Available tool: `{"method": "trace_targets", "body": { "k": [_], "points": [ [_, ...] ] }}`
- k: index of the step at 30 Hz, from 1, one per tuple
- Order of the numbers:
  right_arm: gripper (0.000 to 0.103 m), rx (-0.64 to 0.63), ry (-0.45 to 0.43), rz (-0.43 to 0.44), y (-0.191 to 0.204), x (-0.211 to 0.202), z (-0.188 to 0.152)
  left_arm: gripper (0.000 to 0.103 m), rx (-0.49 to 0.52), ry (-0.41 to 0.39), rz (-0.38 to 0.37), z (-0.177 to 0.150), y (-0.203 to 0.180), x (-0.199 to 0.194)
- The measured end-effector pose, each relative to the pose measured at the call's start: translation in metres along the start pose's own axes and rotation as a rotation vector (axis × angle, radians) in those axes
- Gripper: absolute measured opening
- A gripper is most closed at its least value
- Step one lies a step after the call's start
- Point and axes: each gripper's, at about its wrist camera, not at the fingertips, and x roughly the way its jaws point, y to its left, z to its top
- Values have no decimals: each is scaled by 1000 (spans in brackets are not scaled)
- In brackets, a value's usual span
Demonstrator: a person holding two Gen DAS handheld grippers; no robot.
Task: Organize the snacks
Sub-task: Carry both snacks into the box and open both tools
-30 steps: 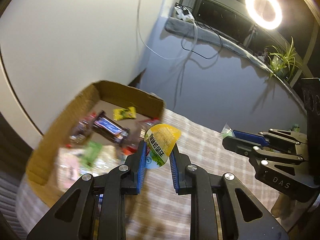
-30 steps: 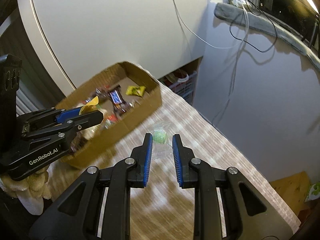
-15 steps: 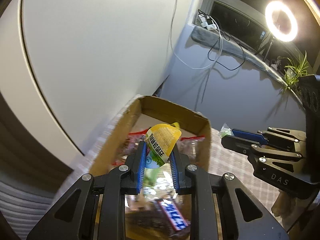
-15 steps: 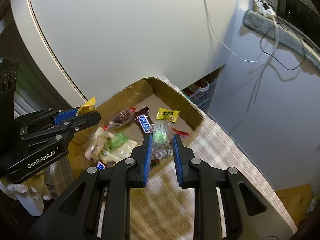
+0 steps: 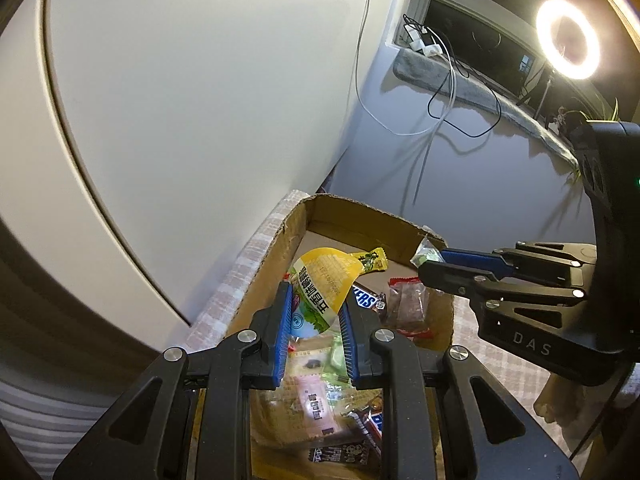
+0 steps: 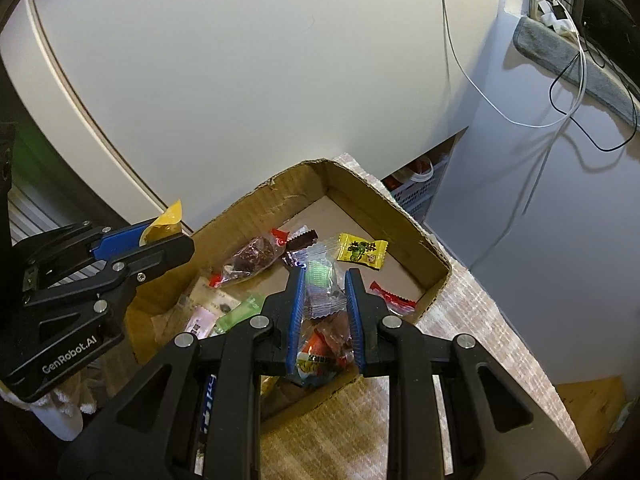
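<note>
box (image 6: 404,216) brown | tablecloth (image 6: 480,320) checked | claw pads (image 5: 283,336) blue

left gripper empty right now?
No, the left gripper is clamped on a yellow-topped snack pouch above the cardboard box.

I lose the yellow packet's (image 5: 324,280) lower end behind my left gripper's pads (image 5: 283,332) | snacks at the cardboard box's (image 6: 360,188) near end are blurred | box's near wall hidden by my right gripper (image 6: 325,312) | print on the clear packet (image 6: 320,280) unreadable
</note>
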Motion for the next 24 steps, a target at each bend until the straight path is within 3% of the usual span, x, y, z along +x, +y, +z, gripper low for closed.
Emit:
{"method": "trace_targets", "body": {
  "k": [24],
  "points": [
    [22, 26, 25, 2, -11, 14, 8, 22, 21, 36, 4, 7, -2, 17]
  ]
}}
